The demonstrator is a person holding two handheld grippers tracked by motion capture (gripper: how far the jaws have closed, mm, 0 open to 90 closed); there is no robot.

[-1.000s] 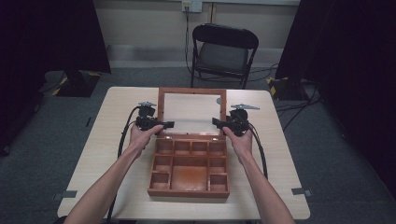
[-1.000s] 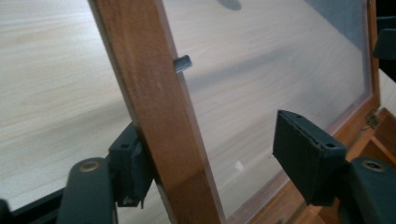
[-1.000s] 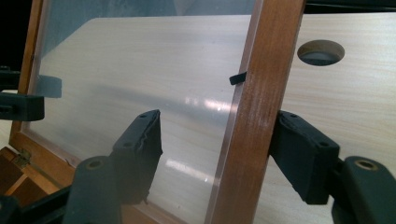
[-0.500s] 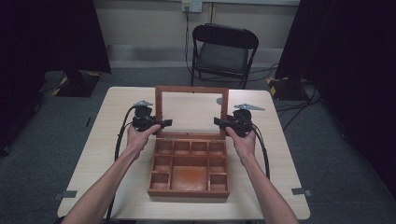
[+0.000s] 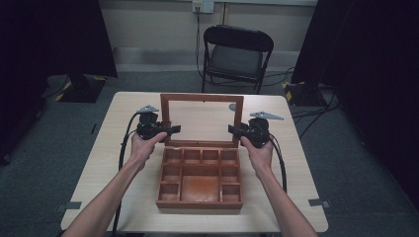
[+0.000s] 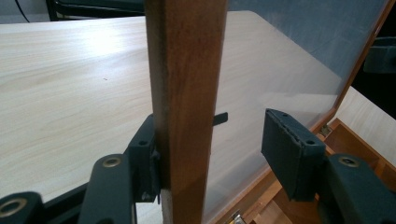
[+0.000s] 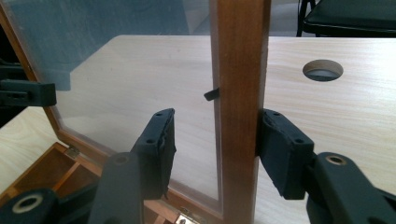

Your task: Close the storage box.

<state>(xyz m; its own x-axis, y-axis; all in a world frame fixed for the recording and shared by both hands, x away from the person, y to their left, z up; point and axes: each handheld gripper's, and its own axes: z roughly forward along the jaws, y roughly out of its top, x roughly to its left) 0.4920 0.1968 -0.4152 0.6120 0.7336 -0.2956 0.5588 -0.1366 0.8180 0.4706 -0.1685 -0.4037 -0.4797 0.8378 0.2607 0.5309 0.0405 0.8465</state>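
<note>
A wooden box [image 5: 200,180] with open compartments sits on the tabletop [image 5: 296,163] near its front edge, midway between the side edges, its glass-paned lid [image 5: 202,121] standing upright at the back. The left gripper [image 5: 170,130] straddles the lid's left frame post, jaws spread, only one pad [image 6: 144,158] touching the wood. The right gripper [image 5: 232,129] straddles the right post likewise, one pad [image 7: 280,149] against it, the other apart.

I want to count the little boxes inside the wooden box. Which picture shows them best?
The high view shows them best: it looks down into the open wooden box, so every compartment shows. The left gripper view catches one corner of the box beside the lid frame. The right gripper view shows a couple of compartments at its bottom left.
</note>
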